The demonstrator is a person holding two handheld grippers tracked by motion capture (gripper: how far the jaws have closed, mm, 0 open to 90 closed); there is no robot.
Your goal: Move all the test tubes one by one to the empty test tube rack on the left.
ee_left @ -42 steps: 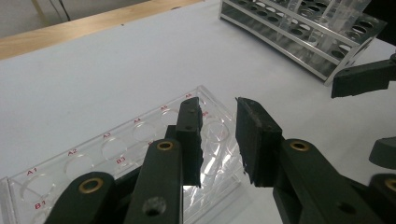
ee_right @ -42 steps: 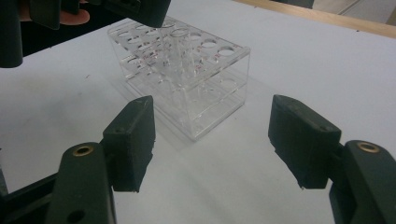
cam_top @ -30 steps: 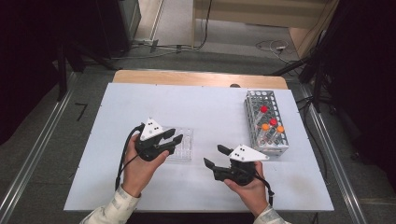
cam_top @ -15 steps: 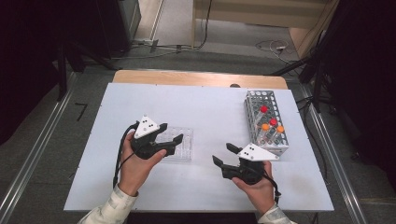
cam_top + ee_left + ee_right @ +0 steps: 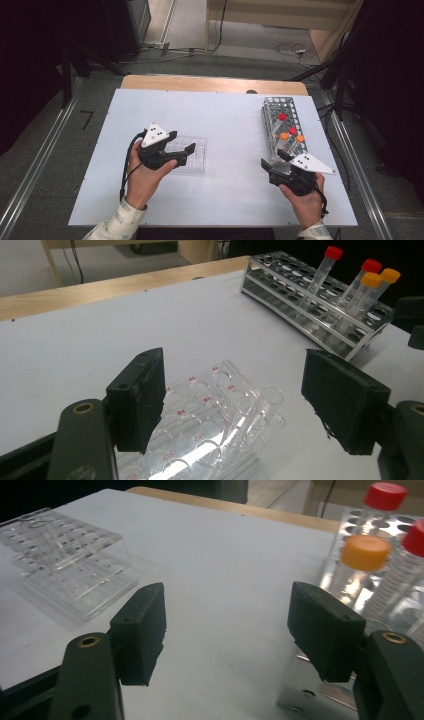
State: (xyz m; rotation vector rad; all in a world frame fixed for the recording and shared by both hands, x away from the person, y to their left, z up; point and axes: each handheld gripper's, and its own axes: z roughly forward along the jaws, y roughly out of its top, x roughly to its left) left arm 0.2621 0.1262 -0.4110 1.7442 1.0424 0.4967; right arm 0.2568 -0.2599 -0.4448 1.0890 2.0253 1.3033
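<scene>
A clear plastic well rack [image 5: 196, 153] lies on the white table [image 5: 225, 110], left of centre. My left gripper [image 5: 182, 141] sits at its left end; its jaws have just been opening, and in the left gripper view the rack [image 5: 215, 415] lies low between the pads without touching them. A metal tube rack [image 5: 274, 106] at the right holds several tubes with red caps [image 5: 282, 117] and orange caps [image 5: 284, 135]. My right gripper [image 5: 271, 157] is open and empty at the rack's near end; an orange-capped tube [image 5: 366, 551] stands just beyond its right jaw.
The table's wooden back edge [image 5: 210, 83] runs behind the white top. The floor beyond carries cables [image 5: 292, 49], and dark stands rise at both sides. Bare white surface lies between the two racks.
The left jaws have spread apart from the clear rack, with the hand staying put. The right gripper has slid right, up to the near end of the metal rack.
</scene>
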